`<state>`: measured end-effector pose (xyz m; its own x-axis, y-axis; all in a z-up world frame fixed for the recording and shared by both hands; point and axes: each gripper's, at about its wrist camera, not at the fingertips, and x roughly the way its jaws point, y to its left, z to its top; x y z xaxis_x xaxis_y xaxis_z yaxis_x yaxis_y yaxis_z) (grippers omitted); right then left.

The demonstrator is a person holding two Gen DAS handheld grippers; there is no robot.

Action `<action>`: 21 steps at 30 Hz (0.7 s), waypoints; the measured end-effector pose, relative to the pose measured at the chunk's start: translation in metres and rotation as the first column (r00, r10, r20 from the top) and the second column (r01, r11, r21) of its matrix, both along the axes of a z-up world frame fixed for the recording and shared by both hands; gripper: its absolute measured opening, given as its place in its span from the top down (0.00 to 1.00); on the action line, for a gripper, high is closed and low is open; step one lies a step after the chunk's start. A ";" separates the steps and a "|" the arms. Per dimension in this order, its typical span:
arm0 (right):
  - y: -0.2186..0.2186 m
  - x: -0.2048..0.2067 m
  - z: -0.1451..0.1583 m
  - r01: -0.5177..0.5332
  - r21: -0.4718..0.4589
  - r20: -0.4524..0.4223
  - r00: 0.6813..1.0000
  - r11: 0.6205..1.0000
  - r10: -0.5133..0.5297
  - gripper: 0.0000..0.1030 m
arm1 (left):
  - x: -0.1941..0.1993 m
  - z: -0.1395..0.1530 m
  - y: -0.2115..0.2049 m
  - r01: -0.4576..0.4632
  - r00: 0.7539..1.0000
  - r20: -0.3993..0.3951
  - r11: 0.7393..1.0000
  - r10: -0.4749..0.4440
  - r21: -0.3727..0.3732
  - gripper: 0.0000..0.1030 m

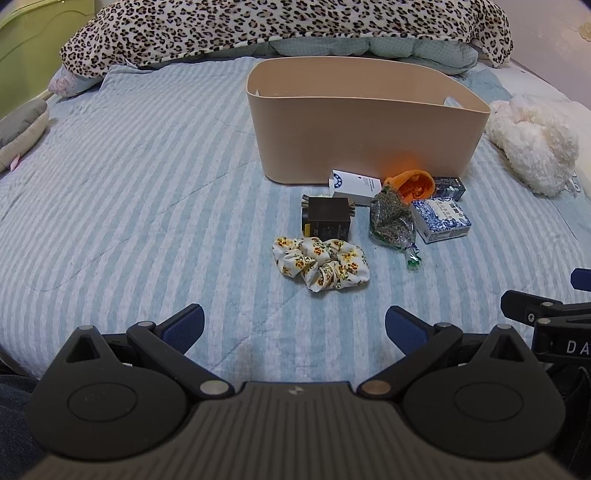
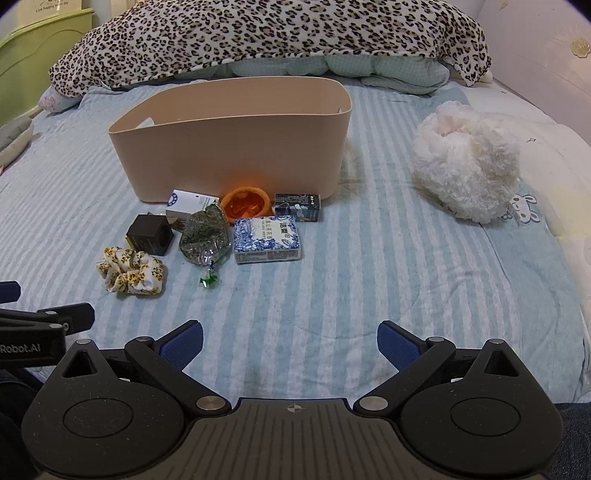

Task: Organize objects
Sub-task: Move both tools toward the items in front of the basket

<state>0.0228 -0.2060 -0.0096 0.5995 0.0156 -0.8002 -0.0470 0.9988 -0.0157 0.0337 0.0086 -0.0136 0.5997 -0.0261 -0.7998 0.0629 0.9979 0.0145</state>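
A beige bin (image 1: 365, 122) (image 2: 236, 147) stands on the striped bed. In front of it lie a floral scrunchie (image 1: 321, 264) (image 2: 129, 275), a dark cube box (image 1: 327, 219) (image 2: 150, 234), a white box (image 1: 354, 184) (image 2: 184, 206), a bag of dried herbs (image 1: 393, 221) (image 2: 205, 236), an orange pouch (image 1: 413, 184) (image 2: 245, 203), a blue-and-white box (image 1: 441, 219) (image 2: 266, 240) and a small dark box (image 1: 448, 186) (image 2: 297, 206). My left gripper (image 1: 294, 328) is open and empty, short of the scrunchie. My right gripper (image 2: 290, 345) is open and empty, well short of the pile.
A fluffy white plush (image 1: 532, 144) (image 2: 465, 158) lies right of the bin. A leopard-print blanket (image 1: 280, 29) (image 2: 266, 40) is heaped behind it. A grey cushion (image 1: 22, 129) lies at the left edge. A green headboard (image 2: 37, 55) stands far left.
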 end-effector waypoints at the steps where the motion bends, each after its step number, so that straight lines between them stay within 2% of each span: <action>1: 0.000 0.001 0.000 0.000 -0.004 -0.002 1.000 1.000 0.000 0.01 | 0.001 -0.001 0.000 0.001 1.000 -0.001 1.000 -0.001 0.001 0.00; 7: 0.003 0.009 -0.002 -0.016 -0.019 -0.014 1.000 1.000 0.016 0.01 | 0.008 -0.009 0.004 -0.002 1.000 -0.015 1.000 0.001 -0.024 0.00; 17: 0.006 0.041 -0.012 -0.030 -0.019 -0.025 0.999 0.999 0.030 0.05 | 0.035 -0.021 0.002 0.027 1.000 -0.014 1.000 -0.027 0.012 0.00; 21: 0.012 0.056 -0.021 -0.038 -0.026 -0.033 0.999 0.999 0.037 0.07 | 0.051 -0.028 0.004 0.021 0.999 -0.034 1.000 -0.022 -0.006 0.00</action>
